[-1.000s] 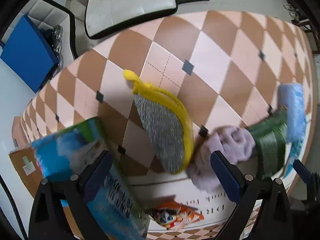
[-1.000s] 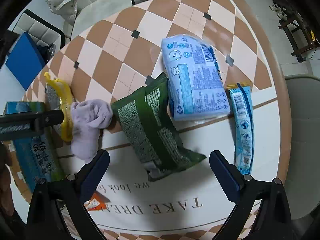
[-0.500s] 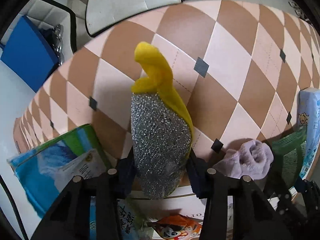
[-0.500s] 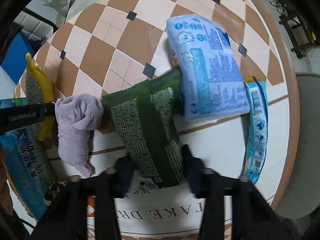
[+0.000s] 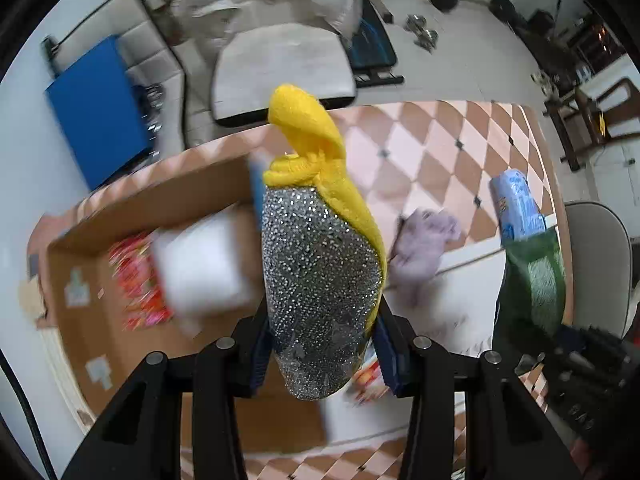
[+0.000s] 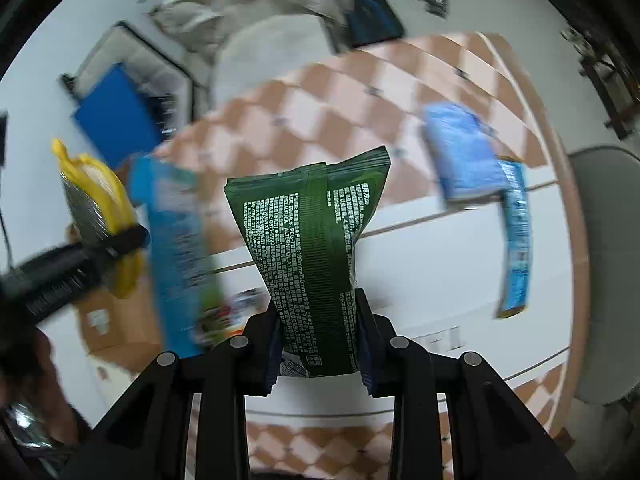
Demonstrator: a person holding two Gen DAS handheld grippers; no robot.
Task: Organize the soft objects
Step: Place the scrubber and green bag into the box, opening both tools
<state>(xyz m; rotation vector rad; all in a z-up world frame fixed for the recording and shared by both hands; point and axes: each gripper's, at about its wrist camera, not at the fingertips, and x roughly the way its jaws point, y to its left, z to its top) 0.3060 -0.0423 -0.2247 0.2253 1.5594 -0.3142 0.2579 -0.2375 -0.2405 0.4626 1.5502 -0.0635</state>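
**Both claws loaded above the tabletop**

The left claw is clamped on a yellow-backed glittery scrubbing mitt, lifted, with its lower tip hiding the space between the fingers. Left of it lies a cardboard box — its contents blurred. The right claw grips a green packet by its bottom edge. Beyond and right sits a blue pack on the tabletop, smeared by motion.

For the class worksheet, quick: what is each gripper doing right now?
Left gripper: shut on the yellow-and-silver scrub pad.
Right gripper: shut on the green packet.
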